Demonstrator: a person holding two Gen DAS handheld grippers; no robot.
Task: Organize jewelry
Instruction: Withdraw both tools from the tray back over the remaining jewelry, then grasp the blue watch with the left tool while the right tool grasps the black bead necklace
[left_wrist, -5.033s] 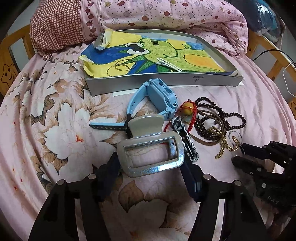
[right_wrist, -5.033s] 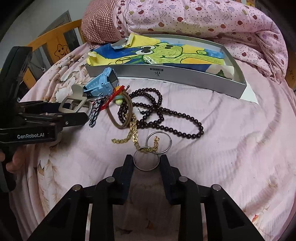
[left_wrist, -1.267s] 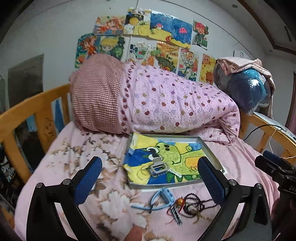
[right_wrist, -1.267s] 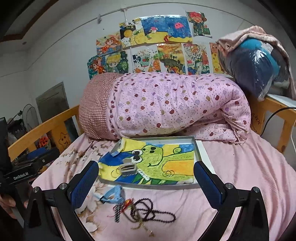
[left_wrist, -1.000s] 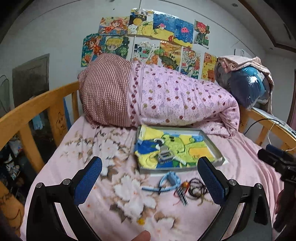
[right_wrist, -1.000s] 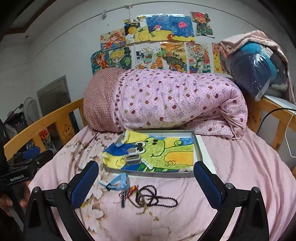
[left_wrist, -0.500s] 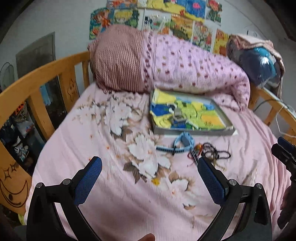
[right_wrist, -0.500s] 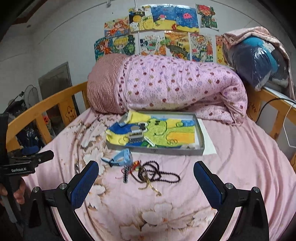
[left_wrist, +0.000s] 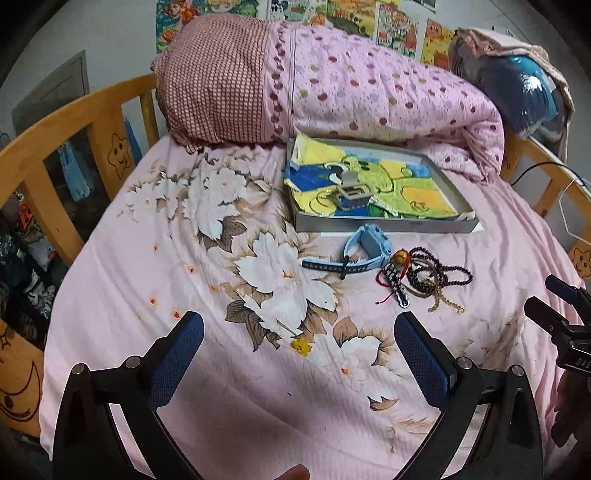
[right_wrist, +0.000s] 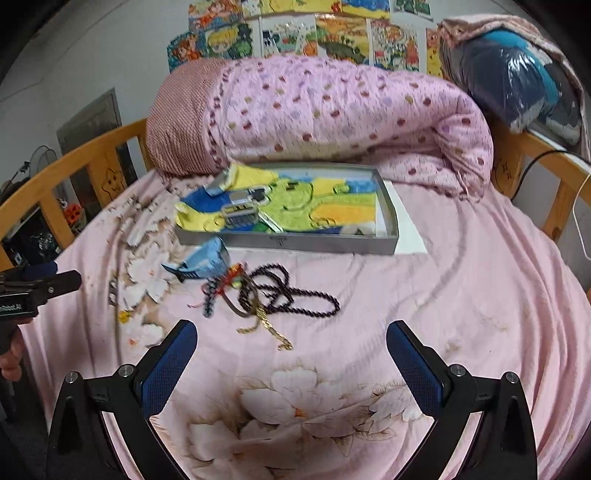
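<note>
A grey tray (left_wrist: 384, 224) lined with a cartoon picture sits on the bed before the rolled quilt; it also shows in the right wrist view (right_wrist: 295, 244). A silver buckle (left_wrist: 352, 192) and thin rings lie in it. In front of the tray lie a blue watch (left_wrist: 364, 249), a dark bead necklace (right_wrist: 299, 291), a red cord, a striped bracelet and a gold chain (right_wrist: 271, 328). My left gripper (left_wrist: 299, 332) is open and empty, well short of the pile. My right gripper (right_wrist: 291, 343) is open and empty, just short of the gold chain.
A pink floral sheet (left_wrist: 221, 258) covers the bed. A rolled pink dotted quilt (left_wrist: 351, 85) lies at the back. Wooden rails (left_wrist: 74, 140) run along both sides. A blue bundle (right_wrist: 517, 70) sits at the back right.
Both grippers have let go of the buckle and the ring, which now lie in the tray. Both pulled back, then tilted down and came nearer the jewelry pile.
</note>
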